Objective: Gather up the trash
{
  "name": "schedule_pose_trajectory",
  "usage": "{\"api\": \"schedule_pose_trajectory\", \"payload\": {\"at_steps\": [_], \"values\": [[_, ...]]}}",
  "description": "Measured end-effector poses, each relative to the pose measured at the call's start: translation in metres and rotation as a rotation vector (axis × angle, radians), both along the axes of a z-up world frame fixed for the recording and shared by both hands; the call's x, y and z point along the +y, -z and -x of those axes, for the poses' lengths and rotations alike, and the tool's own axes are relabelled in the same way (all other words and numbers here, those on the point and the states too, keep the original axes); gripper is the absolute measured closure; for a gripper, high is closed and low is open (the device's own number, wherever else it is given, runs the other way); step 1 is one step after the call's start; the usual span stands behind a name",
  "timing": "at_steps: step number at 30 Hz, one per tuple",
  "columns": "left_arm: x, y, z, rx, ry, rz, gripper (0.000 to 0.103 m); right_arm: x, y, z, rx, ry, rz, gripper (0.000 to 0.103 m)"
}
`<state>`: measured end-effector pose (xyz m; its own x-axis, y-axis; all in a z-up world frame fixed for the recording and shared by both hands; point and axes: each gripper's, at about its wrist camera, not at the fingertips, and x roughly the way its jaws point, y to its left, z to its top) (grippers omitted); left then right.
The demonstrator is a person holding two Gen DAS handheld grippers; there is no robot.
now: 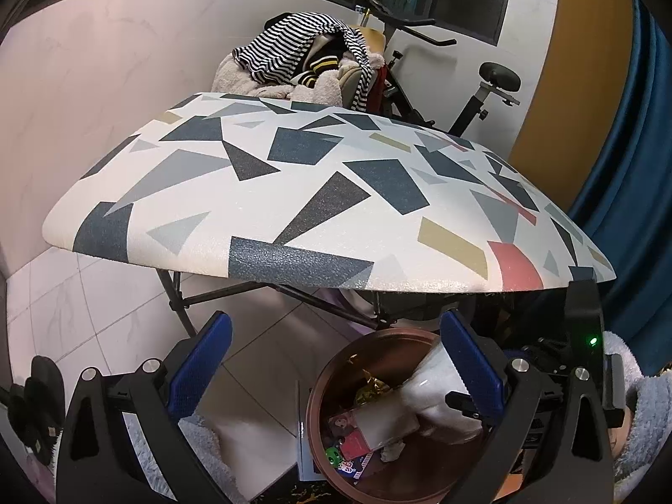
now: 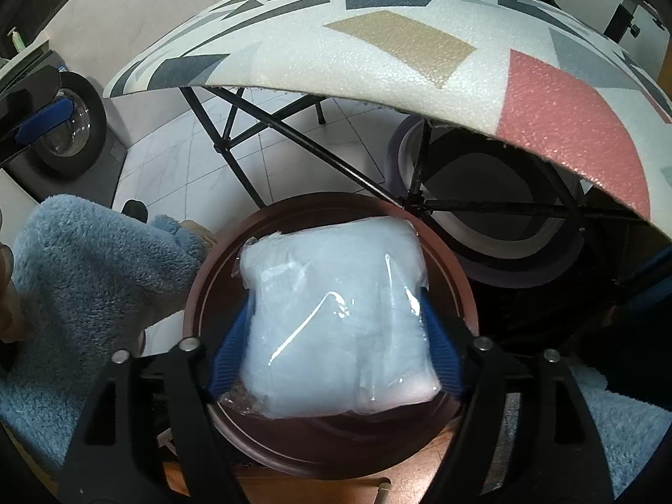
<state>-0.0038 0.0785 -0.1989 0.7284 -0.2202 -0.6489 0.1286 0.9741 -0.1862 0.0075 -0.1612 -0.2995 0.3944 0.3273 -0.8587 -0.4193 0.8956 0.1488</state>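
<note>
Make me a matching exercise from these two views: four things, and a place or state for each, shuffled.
Things:
1. plastic-wrapped white packet
2. bin
3. left tool
4. folding table

Places or states:
A. open, with nothing between its fingers
B. on the floor, trash inside
C. nothing on its patterned top
D. between the right tool's fingers, over the bin

Pairs: 1-D, 2-B, 3-A, 4-C

no readable text, label or number on anything here.
</note>
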Motion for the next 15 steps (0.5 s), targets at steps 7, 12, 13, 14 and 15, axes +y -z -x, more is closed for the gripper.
{"api": "schedule_pose_trajectory", "payload": {"at_steps": [7, 12, 13, 14, 15], "values": [[-0.002, -0.001, 0.002, -0.005, 0.001, -0.013, 0.006, -0.007, -0.011, 0.0, -0.047, 0.018, -0.013, 0.006], [-0.007, -0.004, 0.002, -0.015, 0.004, -0.048, 0.006, -0.011, -0.027, 0.001, -0.116, 0.04, -0.005, 0.006], [-0.008, -0.005, 0.002, -0.019, 0.003, -0.057, 0.006, -0.012, -0.031, 0.002, -0.128, 0.045, -0.005, 0.006], [-0.01, -0.008, 0.002, -0.028, 0.004, -0.066, 0.006, -0.014, -0.036, 0.003, -0.143, 0.05, -0.008, 0.006], [-0.011, -0.012, 0.002, -0.04, 0.01, -0.074, 0.006, -0.017, -0.045, 0.004, -0.17, 0.06, -0.008, 0.006]]}}
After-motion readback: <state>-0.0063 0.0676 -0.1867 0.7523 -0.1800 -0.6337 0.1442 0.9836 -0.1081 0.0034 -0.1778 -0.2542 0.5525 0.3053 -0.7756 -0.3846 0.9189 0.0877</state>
